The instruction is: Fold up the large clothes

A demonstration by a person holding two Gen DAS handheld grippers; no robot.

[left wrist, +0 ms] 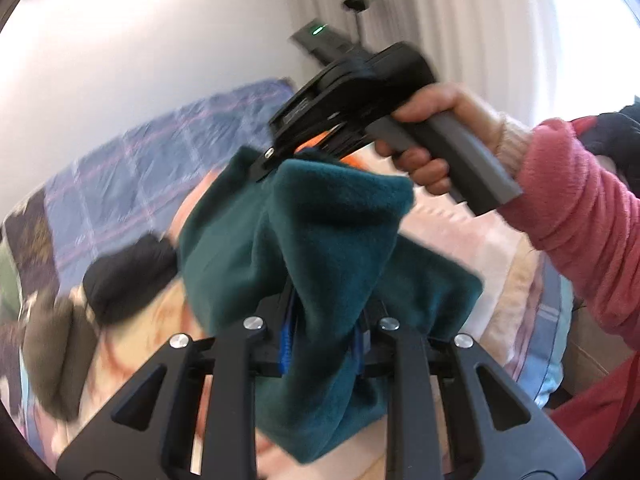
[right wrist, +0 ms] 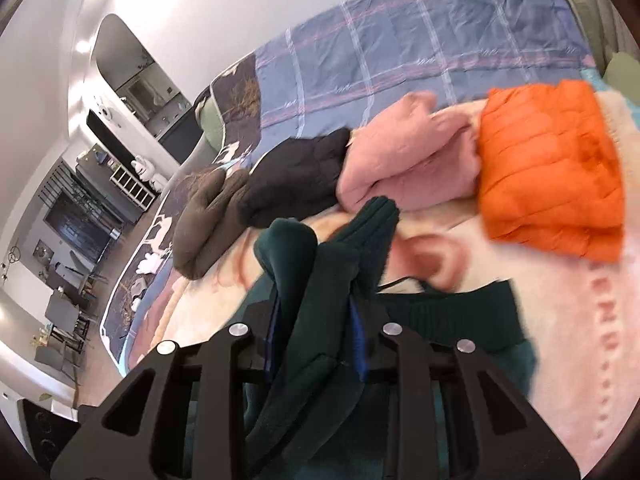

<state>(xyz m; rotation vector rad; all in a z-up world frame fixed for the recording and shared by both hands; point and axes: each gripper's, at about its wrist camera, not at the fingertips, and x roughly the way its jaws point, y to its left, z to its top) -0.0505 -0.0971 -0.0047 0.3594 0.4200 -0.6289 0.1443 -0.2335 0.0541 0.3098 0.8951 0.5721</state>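
A dark teal fleece garment (left wrist: pixel 320 240) hangs lifted above the bed. My left gripper (left wrist: pixel 324 320) is shut on a bunched fold of it. My right gripper (left wrist: pixel 280 156), held in a hand with a pink sleeve, is shut on the garment's upper edge just beyond. In the right wrist view the right gripper (right wrist: pixel 320 320) is shut on the teal fleece (right wrist: pixel 328 280), whose ribbed hem (right wrist: pixel 460 312) trails onto the bed to the right.
Folded clothes lie in a row on the bed: an orange puffer (right wrist: pixel 548 168), a pink garment (right wrist: pixel 408 160), a black one (right wrist: pixel 296 180) and a brown one (right wrist: pixel 208 220). A blue plaid quilt (right wrist: pixel 400 48) lies behind. The bed's edge and room floor (right wrist: pixel 100 240) are at left.
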